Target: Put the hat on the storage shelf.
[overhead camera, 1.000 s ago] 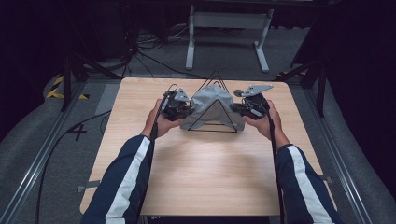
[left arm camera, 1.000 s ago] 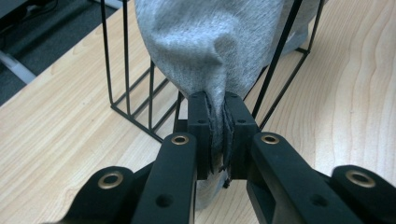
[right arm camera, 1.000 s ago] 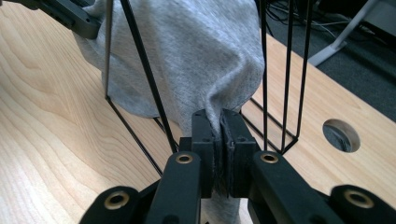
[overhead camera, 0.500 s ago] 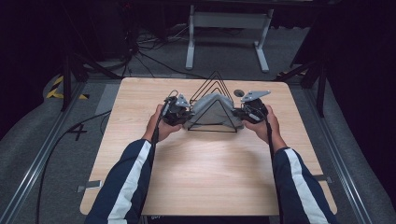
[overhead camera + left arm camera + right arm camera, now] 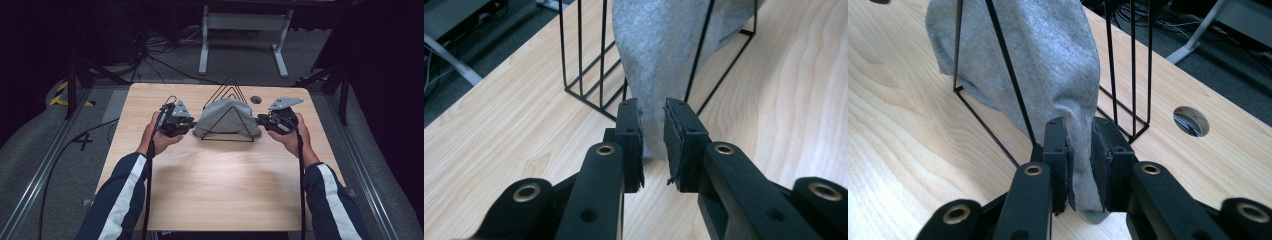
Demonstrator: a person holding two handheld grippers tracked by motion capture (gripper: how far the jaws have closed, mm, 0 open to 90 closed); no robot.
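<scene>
in the high view the left gripper (image 5: 189, 123) sits just beside the left edge of the grey cloth (image 5: 227, 118), but its jaws are too small there to read. the left gripper view settles it — the jaws have just been opening, and the pads (image 5: 640, 145) stand a little apart with the cloth's edge (image 5: 659, 60) between them, not pressed. the cloth hangs over the black wire rack (image 5: 228, 114) in the middle of the wooden table (image 5: 220, 190); its far side is hidden behind the wires. on the right, the right gripper (image 5: 262, 122) meets the cloth's other end. in the right gripper view the jaws have likewise just been opening — the fabric (image 5: 1048, 60) runs between pads (image 5: 1066, 165) no longer clamping it, and a round hole (image 5: 1190, 120) shows in the tabletop.
</scene>
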